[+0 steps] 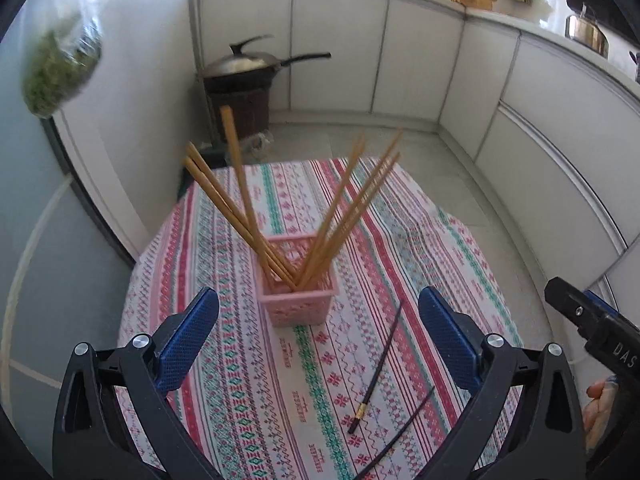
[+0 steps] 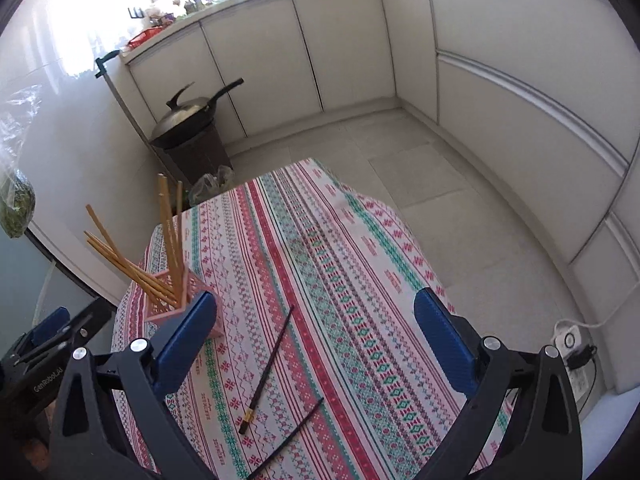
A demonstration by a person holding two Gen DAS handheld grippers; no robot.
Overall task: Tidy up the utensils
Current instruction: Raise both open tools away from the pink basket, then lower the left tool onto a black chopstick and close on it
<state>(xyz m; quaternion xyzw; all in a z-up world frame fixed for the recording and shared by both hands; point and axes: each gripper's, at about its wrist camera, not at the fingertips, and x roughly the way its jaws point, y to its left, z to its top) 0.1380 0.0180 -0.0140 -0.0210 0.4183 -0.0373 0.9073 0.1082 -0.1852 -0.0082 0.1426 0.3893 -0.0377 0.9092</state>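
A pink lattice holder [image 1: 297,298] stands on the striped tablecloth [image 1: 240,380] with several wooden chopsticks [image 1: 244,204] fanned out of it. It also shows at the left in the right wrist view [image 2: 182,304]. Two dark chopsticks lie loose on the cloth: one with a gold band [image 1: 378,368] [image 2: 267,370], one thinner [image 1: 394,434] [image 2: 290,438]. My left gripper [image 1: 318,340] is open and empty, just short of the holder. My right gripper [image 2: 316,348] is open and empty above the loose dark chopsticks. The right gripper's body shows at the left wrist view's right edge [image 1: 592,328].
A lidded wok [image 1: 248,66] sits on a dark stand by white cabinets [image 1: 420,52]. A bag of greens [image 1: 56,76] hangs at left. The table's far edge drops to a tiled floor [image 2: 440,184]. A power strip [image 2: 572,340] lies at right.
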